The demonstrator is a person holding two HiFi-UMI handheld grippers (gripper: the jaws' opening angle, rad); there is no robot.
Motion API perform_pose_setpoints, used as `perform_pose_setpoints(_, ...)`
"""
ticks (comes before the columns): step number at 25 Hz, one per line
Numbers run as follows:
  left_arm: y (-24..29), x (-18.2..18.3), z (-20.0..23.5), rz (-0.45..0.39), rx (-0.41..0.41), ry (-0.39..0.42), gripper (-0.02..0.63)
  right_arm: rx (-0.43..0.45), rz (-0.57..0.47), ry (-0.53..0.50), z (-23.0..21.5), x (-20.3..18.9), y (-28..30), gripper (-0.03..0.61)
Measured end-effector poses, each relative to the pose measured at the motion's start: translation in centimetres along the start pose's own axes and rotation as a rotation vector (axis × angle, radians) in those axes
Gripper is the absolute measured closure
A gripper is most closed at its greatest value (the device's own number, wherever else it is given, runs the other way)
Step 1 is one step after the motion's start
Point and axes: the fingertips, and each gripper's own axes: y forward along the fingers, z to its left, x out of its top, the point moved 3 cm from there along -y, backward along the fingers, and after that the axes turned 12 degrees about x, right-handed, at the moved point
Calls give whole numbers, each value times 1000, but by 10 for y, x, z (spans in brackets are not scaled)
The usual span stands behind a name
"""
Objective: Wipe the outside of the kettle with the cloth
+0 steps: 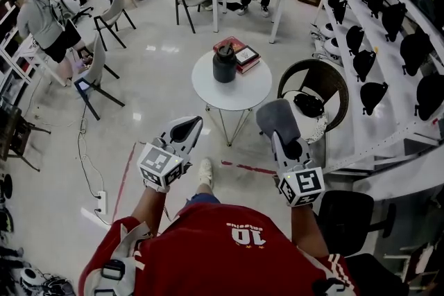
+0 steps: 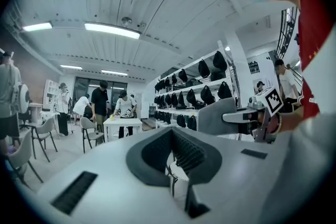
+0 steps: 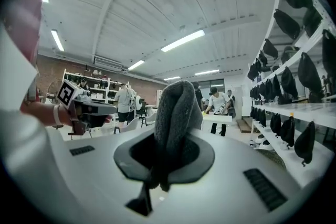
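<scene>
My left gripper hanging empty, jaws pressed together. It is best used for bracing the squat dark matte cylindrical kettle, which is standing on the round white table ahead, well apart from both grippers. My right gripper pinching thick soft grey folded cloth – aiming to lead with the fuzzy fold, following the curved wall.

The kettle stands on the round table, with books just beside it on its right. The left claw and right claw hang before the table, well apart from the kettle. The cloth sits in the right claw.
</scene>
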Motion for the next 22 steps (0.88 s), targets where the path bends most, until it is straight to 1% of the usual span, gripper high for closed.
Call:
perform_pose_setpoints(4,2,-4,0,17,-26,-12,609,27,21,24,3,-5,7,534)
perform_pose_setpoints(8,5,1,9,0,-8,-44,609,40,24,20,2,0,14,534)
perform_pose_setpoints(11,9,4,17,-4,-1,-42,609,40,20,7,0,4,22,532)
perform_pose_setpoints(15,19,4,22,5,-16,-45,609,31,20,-1,-7,6,31,532)
perform_pose_setpoints(19,33,3,24,14,-37,-24,609,22,23,0,-20,6,40,532)
perform_pose_setpoints(22,44,-1,26,37,-47,10,609,20,26,9,-28,6,48,532)
